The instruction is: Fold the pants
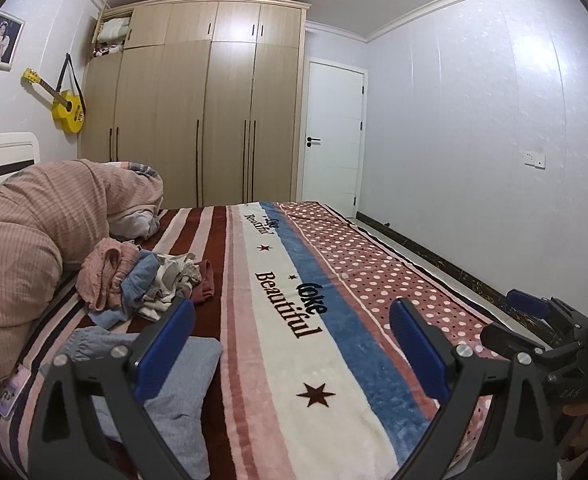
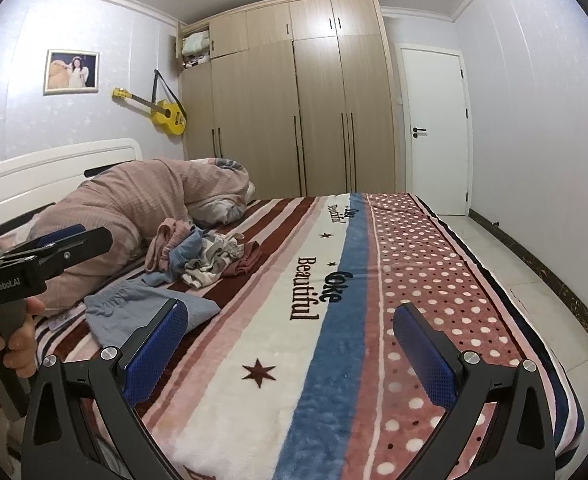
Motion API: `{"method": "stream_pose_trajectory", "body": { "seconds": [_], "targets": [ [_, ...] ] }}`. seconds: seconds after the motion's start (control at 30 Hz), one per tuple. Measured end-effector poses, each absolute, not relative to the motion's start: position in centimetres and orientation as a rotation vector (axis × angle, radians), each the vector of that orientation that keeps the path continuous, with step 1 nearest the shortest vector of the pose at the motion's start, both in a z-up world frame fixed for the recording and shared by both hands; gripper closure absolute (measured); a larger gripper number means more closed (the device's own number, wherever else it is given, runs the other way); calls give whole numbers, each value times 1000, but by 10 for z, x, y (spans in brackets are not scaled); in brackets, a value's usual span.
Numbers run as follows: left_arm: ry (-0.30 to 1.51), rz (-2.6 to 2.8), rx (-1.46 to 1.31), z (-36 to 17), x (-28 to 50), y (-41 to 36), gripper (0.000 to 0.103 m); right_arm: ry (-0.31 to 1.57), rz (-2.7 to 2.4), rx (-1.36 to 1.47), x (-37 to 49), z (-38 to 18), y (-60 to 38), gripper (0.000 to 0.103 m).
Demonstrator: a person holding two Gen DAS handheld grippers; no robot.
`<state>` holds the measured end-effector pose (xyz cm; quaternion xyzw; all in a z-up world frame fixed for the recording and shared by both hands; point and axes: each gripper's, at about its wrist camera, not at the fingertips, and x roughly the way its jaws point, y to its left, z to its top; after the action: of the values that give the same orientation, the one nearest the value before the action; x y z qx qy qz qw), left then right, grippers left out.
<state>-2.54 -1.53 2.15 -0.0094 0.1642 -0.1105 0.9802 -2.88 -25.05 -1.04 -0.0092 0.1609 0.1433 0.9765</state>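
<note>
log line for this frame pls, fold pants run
phase: pre-grasp | left gripper: open, empty | right gripper: open, empty | blue pants: flat on bed, untouched | clothes pile: behind pants

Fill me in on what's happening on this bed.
A person holds a gripper in each hand above the blanket. The left gripper and right gripper are both open and empty. Light blue pants lie flat by the left gripper, seemingly folded. A pile of clothes sits behind them, beside the bunched pink duvet. Nothing is being gripped now.
</note>
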Motion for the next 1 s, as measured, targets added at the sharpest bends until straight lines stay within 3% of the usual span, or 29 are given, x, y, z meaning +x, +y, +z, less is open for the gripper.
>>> {"method": "stream_pose_trajectory", "body": {
  "seconds": [1.0],
  "targets": [
    [341,-204,-37,14,-31,-13,6,314,304,-15,-31,-10,-252,1]
  ]
}}
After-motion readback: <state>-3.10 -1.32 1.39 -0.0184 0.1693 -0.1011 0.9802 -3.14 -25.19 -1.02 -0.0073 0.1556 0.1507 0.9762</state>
